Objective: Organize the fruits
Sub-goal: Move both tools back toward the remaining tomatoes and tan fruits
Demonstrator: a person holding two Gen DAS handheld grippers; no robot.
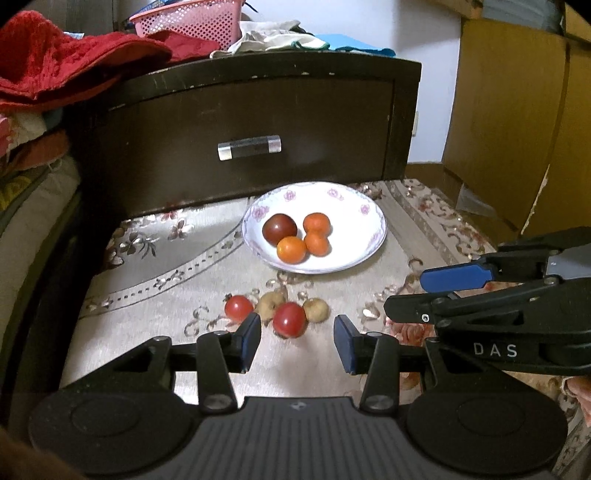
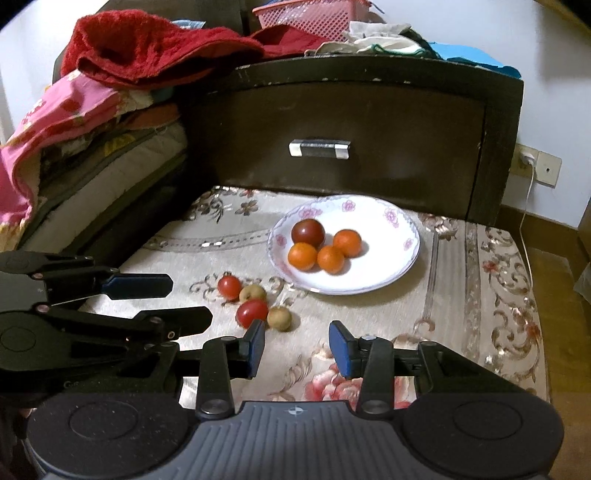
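Fruits: four in plate (image 1: pixel 258 221) | four on cloth (image 1: pixel 147 332) | both jaws apart, empty

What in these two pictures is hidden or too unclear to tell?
- Pink basket: top cut off by the frame edge in both views, contents unseen.
- Nearest red tomato: lower edge covered by the right gripper's finger in the right view.
- Two small brownish fruits: kind not identifiable, too small.

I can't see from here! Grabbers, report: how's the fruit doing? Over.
Left gripper and right gripper open, empty. Four fruits in plate; two red tomatoes, two brown fruits loose on cloth. Nothing in the way.
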